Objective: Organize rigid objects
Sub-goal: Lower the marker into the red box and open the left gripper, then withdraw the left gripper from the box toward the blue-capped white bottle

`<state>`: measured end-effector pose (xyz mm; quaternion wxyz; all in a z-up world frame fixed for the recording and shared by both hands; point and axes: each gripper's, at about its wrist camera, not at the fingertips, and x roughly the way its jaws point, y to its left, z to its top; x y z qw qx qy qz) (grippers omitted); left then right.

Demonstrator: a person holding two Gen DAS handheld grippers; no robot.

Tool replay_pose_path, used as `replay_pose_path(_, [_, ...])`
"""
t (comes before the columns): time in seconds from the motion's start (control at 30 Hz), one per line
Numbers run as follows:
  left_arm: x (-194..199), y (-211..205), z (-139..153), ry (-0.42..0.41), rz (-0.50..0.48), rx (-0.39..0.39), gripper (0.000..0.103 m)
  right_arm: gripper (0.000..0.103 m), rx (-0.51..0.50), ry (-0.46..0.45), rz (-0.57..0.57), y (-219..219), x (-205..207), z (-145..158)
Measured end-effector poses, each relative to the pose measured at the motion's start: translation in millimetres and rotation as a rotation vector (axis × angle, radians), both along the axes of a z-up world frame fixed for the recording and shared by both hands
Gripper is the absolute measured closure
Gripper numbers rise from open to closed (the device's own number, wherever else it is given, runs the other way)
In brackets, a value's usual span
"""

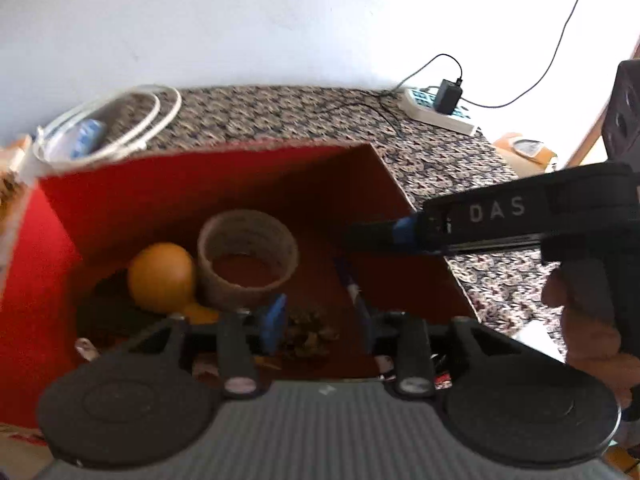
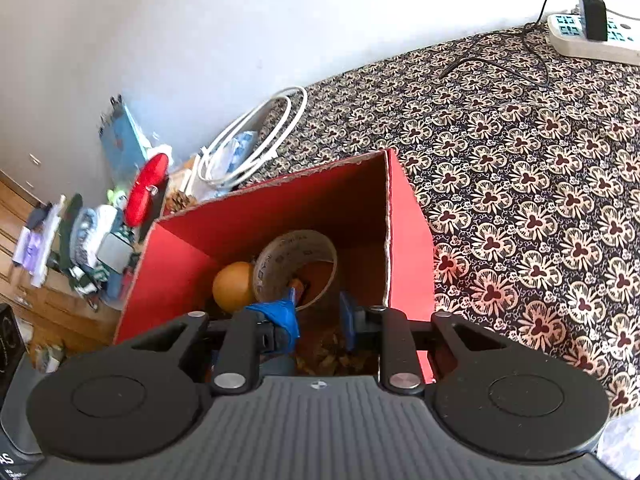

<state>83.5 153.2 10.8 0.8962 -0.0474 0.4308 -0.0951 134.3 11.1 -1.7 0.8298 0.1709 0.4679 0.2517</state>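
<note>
Red box (image 2: 188,248) holds tape roll (image 2: 296,272), orange ball (image 2: 232,284); left tool (image 1: 320,320) spread, empty; right tool (image 2: 320,320) spread, empty

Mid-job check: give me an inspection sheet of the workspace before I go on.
Surface: floral patterned cloth, lying flat.
Job's things: red box holds a tape roll, an orange ball and brown dried bits.
Clutter: heap of small items left of the box, outside it.
Grippers: left gripper and right gripper open over the box, fingers empty.
Cables: coiled white cable behind the box; black cord from adapter on power strip.
Surroundings: white wall.
</note>
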Motion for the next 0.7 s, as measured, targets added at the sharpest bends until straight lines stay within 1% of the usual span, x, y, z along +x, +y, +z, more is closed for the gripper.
replay_pose_path(0.07, [-3.6,-4.2,4.9,-0.011,0.01,0.028,0.069,0.097,0.017,-0.004,-0.002,-3.2,-3.5,1.1])
replay_pose_path(0.3, [-13.2,-19.8,16.9,-0.032,0.061,0.128,0.06,0.097,0.045,-0.024,0.016,-9.7,-18.6,3.4])
replay_pose_path(0.4, [-17.9,-23.5,20.2,-0.03,0.084,0.145,0.058,0.097,0.056,-0.027,0.025,-11.8,-23.7,4.7])
replay_pose_path(0.7, [-34.4,-33.7,32.7,-0.041,0.139,0.164,0.056,0.096,0.101,-0.051,0.05,-25.5,-40.7,13.7])
